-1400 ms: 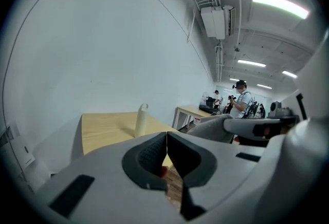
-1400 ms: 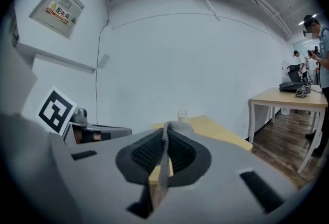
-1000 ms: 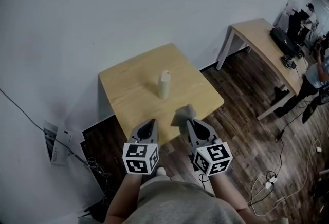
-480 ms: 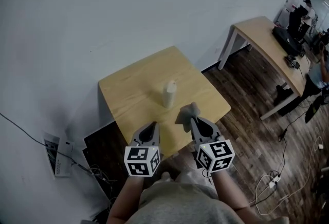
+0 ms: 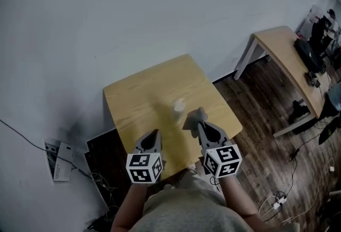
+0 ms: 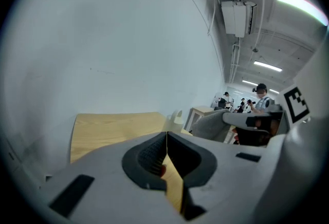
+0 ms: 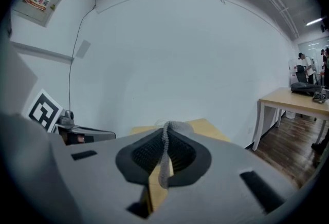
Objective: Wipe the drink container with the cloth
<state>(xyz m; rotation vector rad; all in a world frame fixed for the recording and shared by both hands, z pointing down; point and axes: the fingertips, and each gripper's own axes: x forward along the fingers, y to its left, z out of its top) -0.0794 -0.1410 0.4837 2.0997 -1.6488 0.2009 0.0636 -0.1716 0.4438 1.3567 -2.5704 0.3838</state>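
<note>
Container (image 5: pixel 179 105) stands mid-frame at the table's (image 5: pixel 133 98) centre, seen more from overhead than a second ago: the person has stepped closer. Left gripper (image 5: pixel 156 132) is clenched and empty. Right gripper (image 5: pixel 201 124) pinches the cloth (image 5: pixel 196 115), so wiping looks close.

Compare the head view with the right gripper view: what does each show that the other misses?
Only the head view clearly shows the small pale drink container standing on the square light wooden table, just beyond both tools. Only the right gripper view shows the right tool with its jaws closed on a fold of grey knitted cloth. Both show that cloth, the table, the left tool and the second wooden table off to the right.
</note>
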